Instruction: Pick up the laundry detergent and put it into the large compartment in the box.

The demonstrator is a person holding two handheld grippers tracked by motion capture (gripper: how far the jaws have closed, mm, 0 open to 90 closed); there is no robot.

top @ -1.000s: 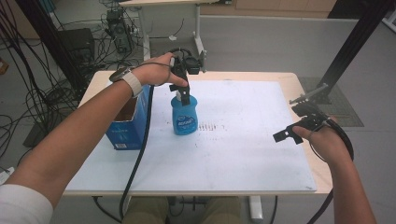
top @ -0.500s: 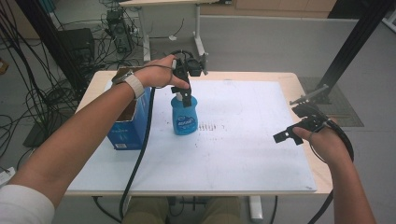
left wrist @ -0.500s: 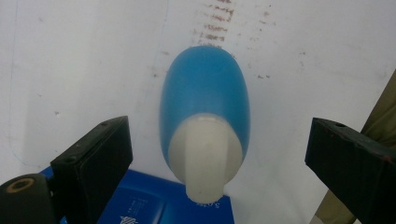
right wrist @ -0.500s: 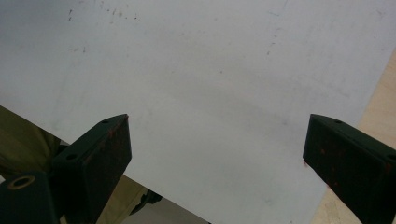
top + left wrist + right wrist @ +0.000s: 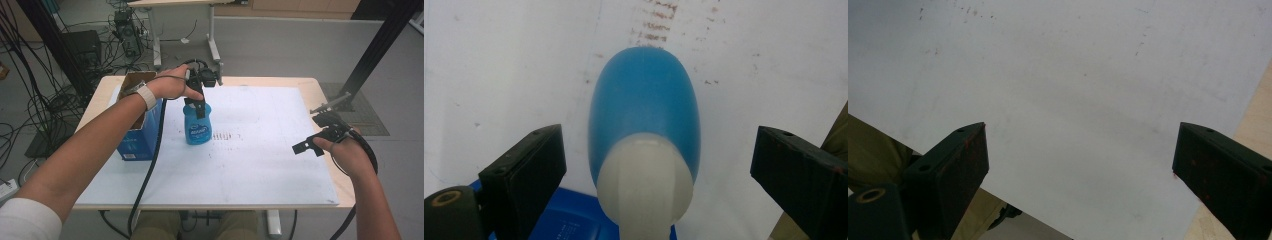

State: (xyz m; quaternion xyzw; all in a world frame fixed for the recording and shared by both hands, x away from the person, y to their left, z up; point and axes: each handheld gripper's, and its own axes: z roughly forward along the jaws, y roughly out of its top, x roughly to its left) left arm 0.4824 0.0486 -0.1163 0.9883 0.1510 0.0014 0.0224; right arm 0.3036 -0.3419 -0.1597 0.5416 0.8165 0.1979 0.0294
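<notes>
A blue bottle (image 5: 197,127) with a white cap stands upright on the white sheet (image 5: 260,160), left of centre. My left gripper (image 5: 201,102) hangs right over its top, pointing down. In the left gripper view the bottle (image 5: 644,110) and its white cap (image 5: 646,185) sit between the jaws, and my left gripper (image 5: 656,145) is open, with both jaws well clear of the cap. My right gripper (image 5: 314,131) hovers near the sheet's right edge. It (image 5: 1080,145) is open with only bare white sheet (image 5: 1073,75) between the jaws.
An open blue cardboard box (image 5: 137,140) stands just left of the bottle, under my left forearm. The wooden table edge (image 5: 320,90) borders the sheet on the right. A black cable (image 5: 150,165) trails from the left gripper down across the sheet's front.
My left hand has drifted slightly right and down over the bottle top. The bottle and the right gripper have not moved.
</notes>
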